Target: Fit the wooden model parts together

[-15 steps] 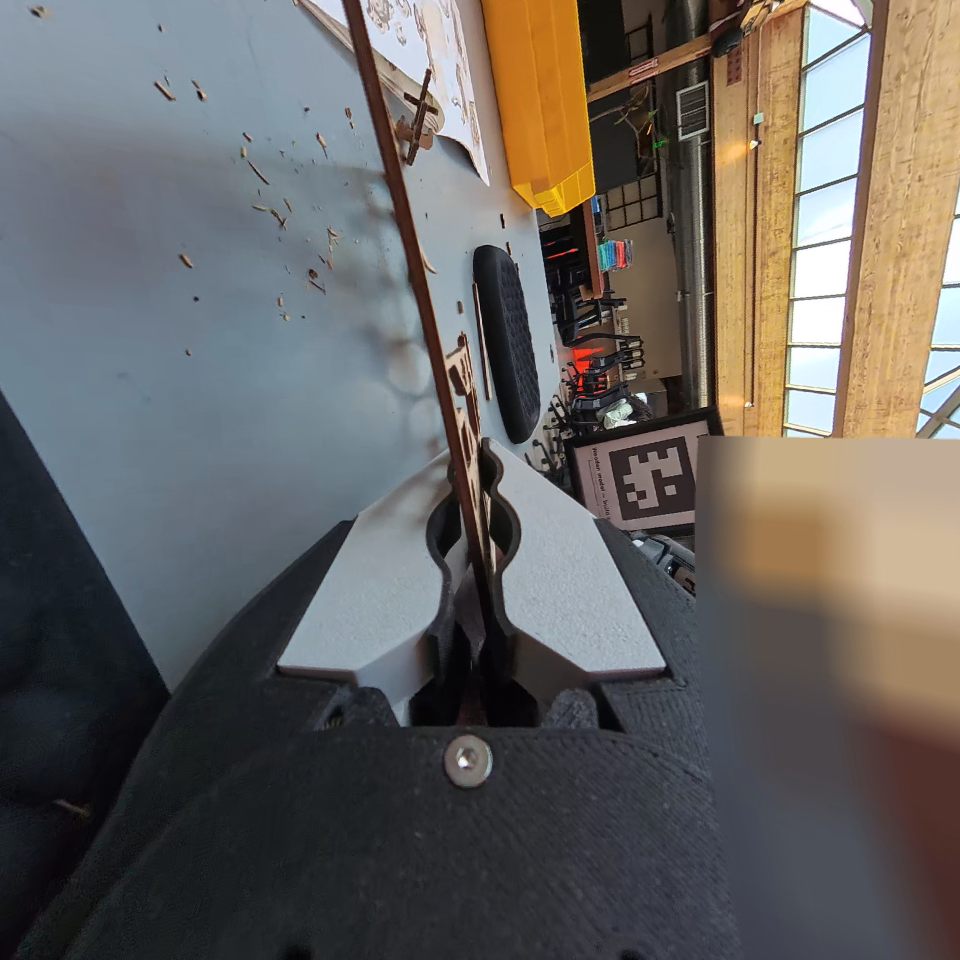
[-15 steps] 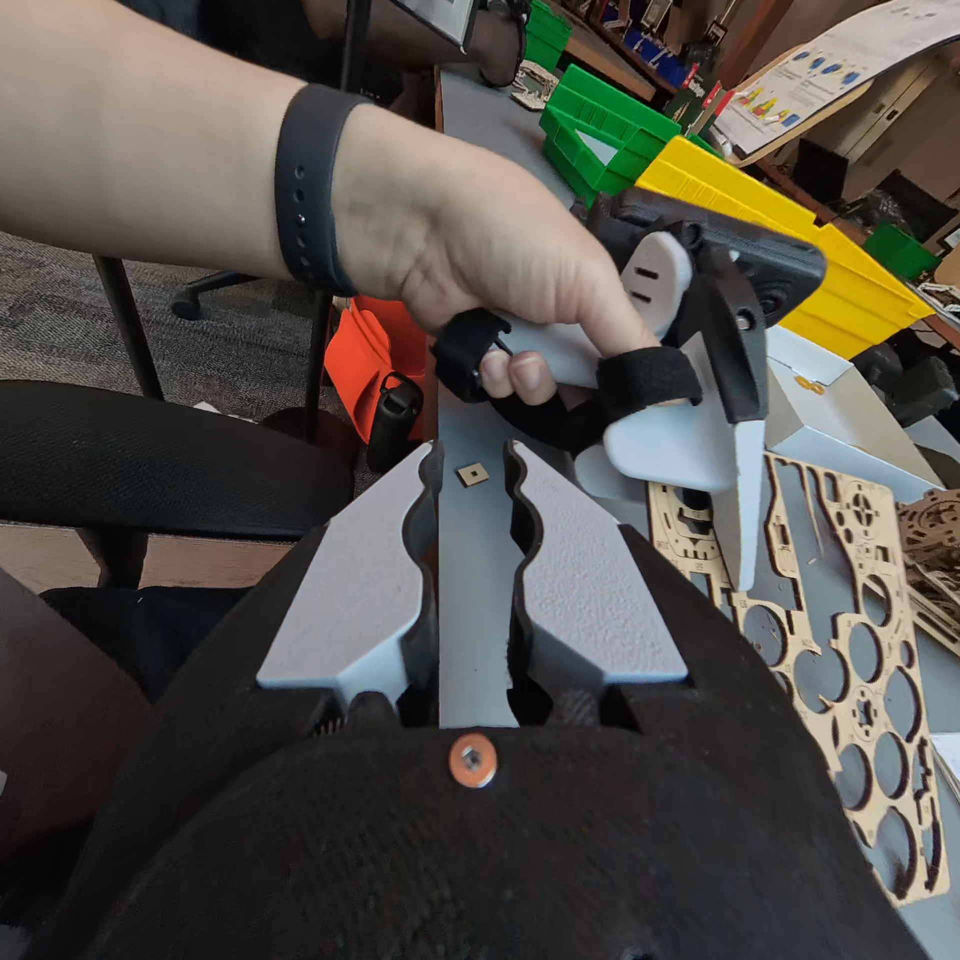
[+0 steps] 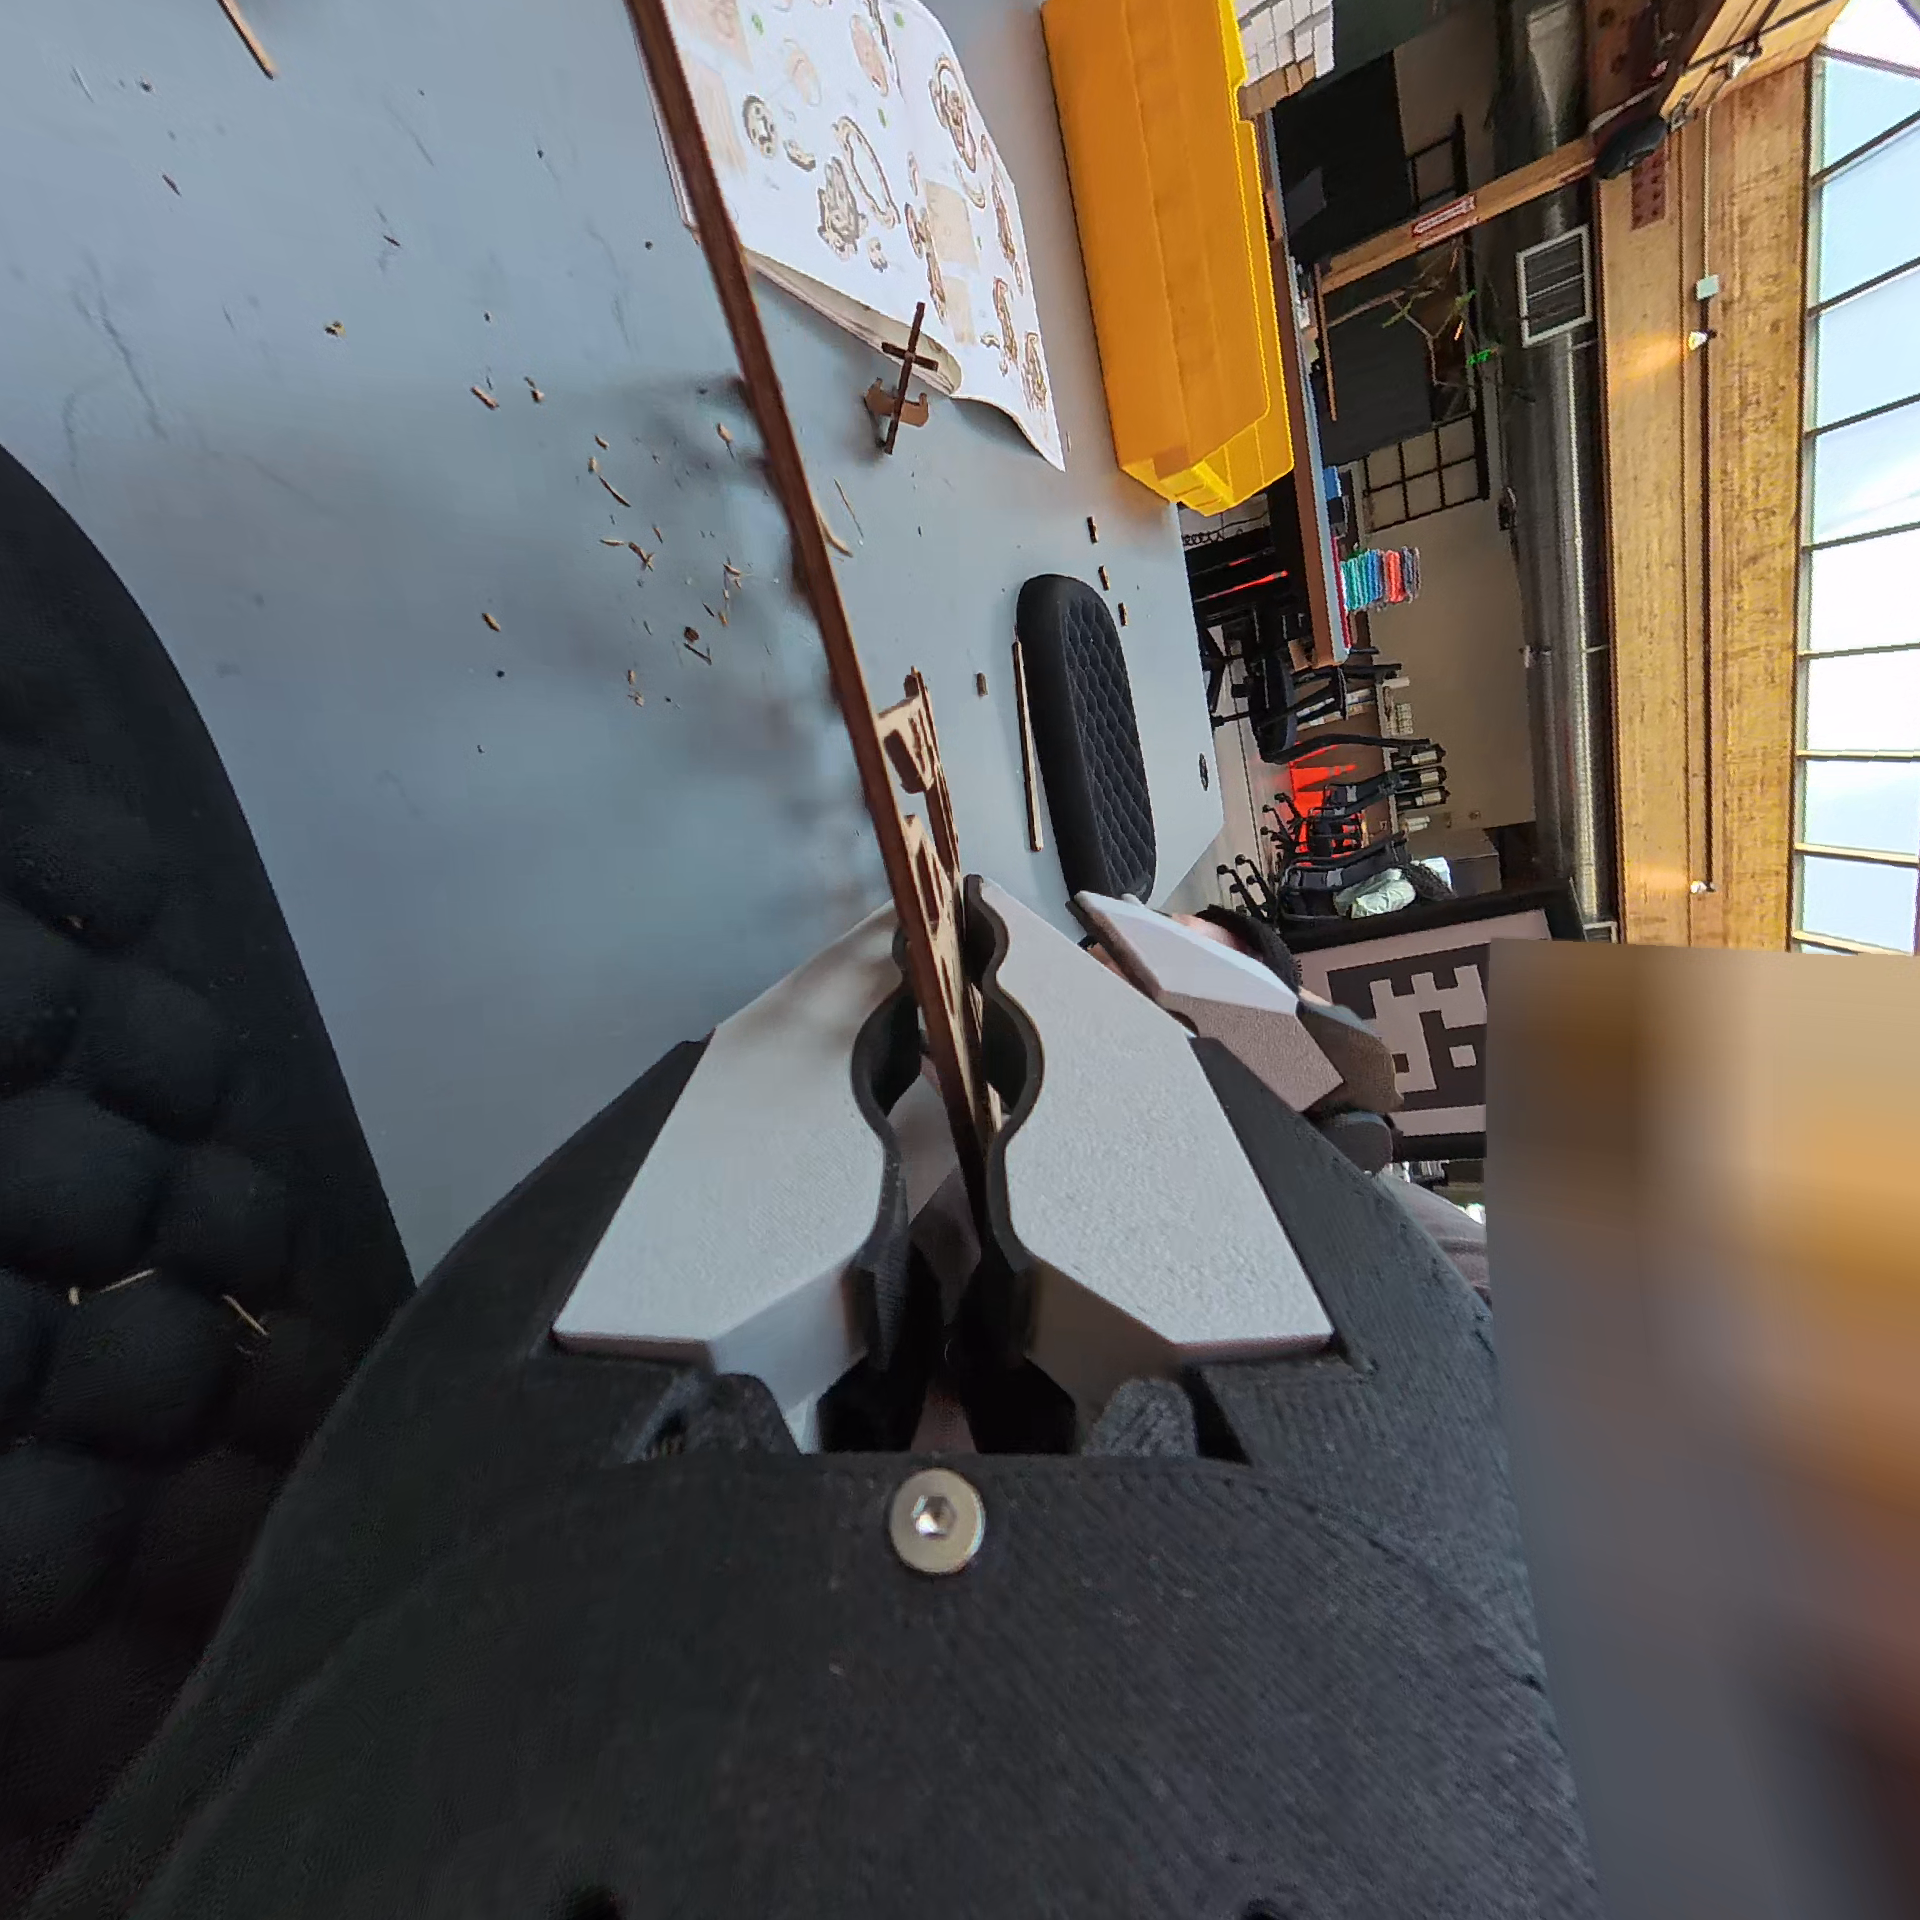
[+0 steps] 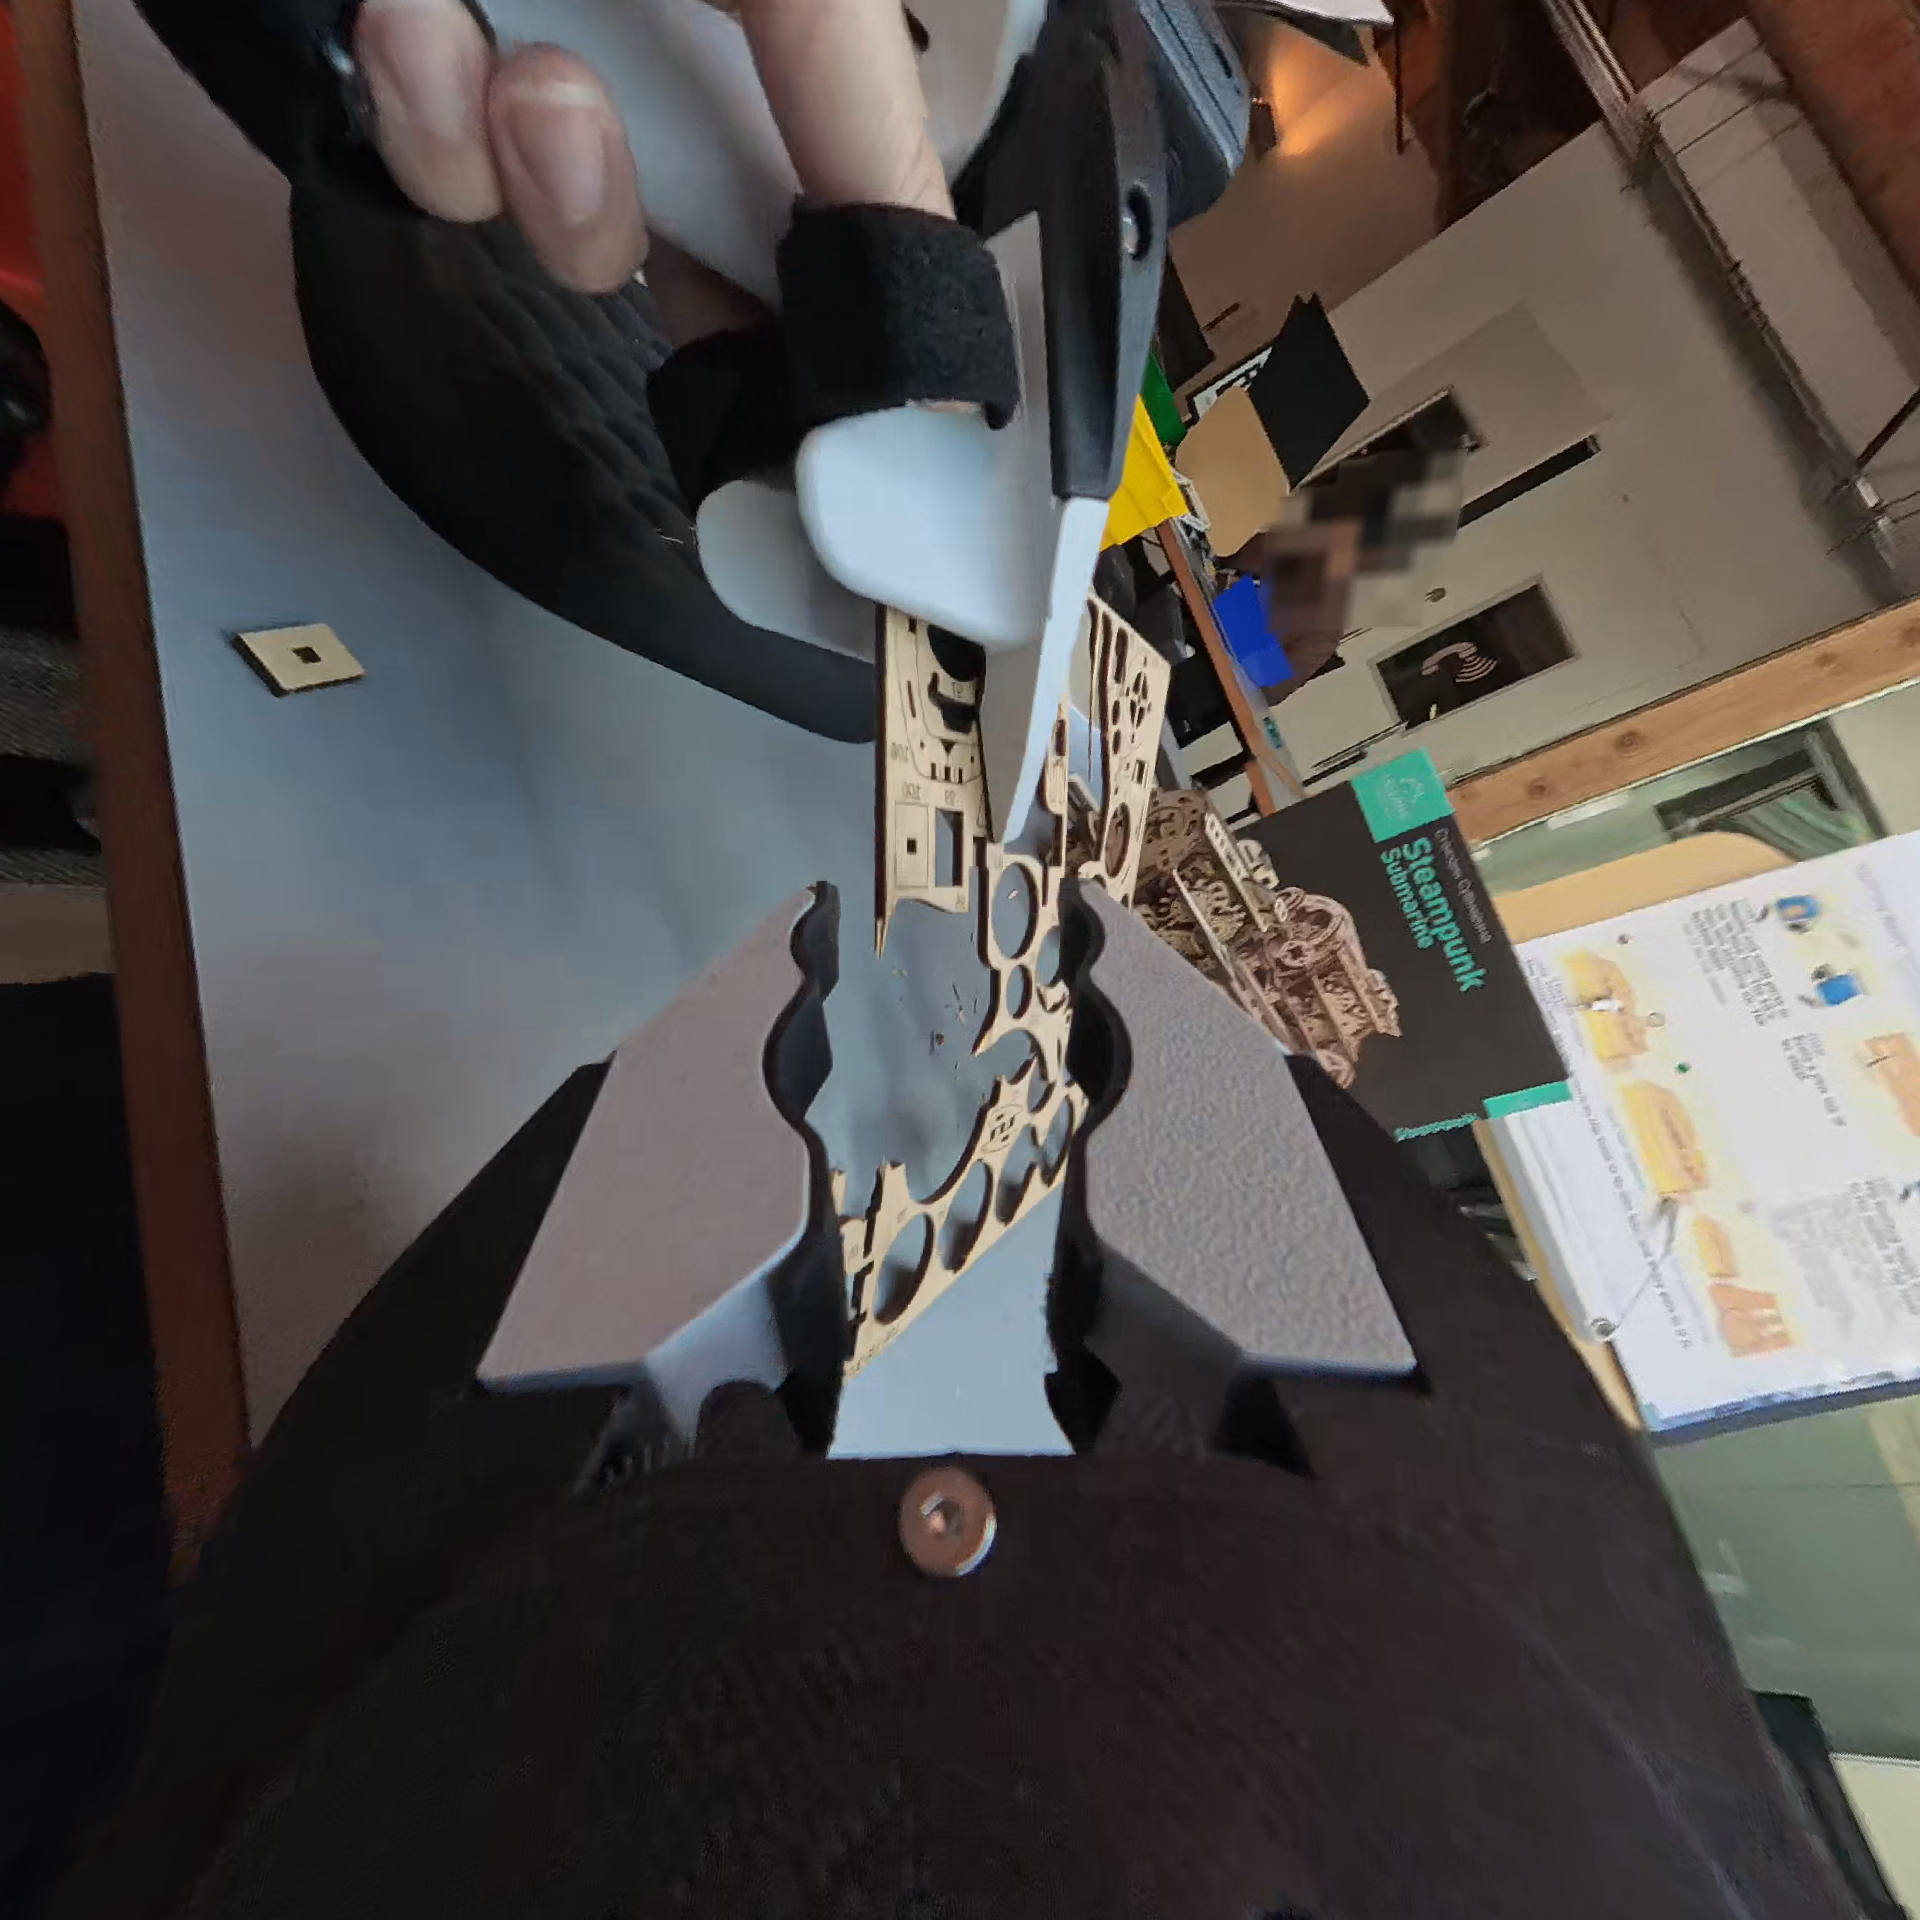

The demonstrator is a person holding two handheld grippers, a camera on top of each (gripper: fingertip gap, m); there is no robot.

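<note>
My left gripper (image 3: pixel 935 920) is shut on a thin wooden parts sheet (image 3: pixel 800 499), which I see edge-on, standing up from the grey table (image 3: pixel 364 520). In the right wrist view the same sheet (image 4: pixel 904 769), full of round cut-outs, hangs from the left gripper (image 4: pixel 1023 810), which a hand holds. My right gripper (image 4: pixel 951 904) is open and empty. The sheet's lower part shows in the gap between its fingers, and I cannot tell whether they touch it. One right finger (image 3: pixel 1184 966) shows just right of the sheet in the left wrist view.
A small square wooden piece (image 4: pixel 299 657) lies near the table edge. An assembled wooden model (image 4: pixel 1226 914), its dark box (image 4: pixel 1423 935) and an instruction page (image 4: pixel 1745 1122) stand beyond. A yellow bin (image 3: pixel 1164 239), a printed sheet (image 3: pixel 883 187), a cross-shaped part (image 3: pixel 904 384) and a black pad (image 3: pixel 1091 727) lie on the table. My two grippers' fingertips are within a few centimetres of each other.
My right gripper has moved in to the sheet and its jaws stand wider apart. The left gripper still holds the sheet and has tilted it up off the table.
</note>
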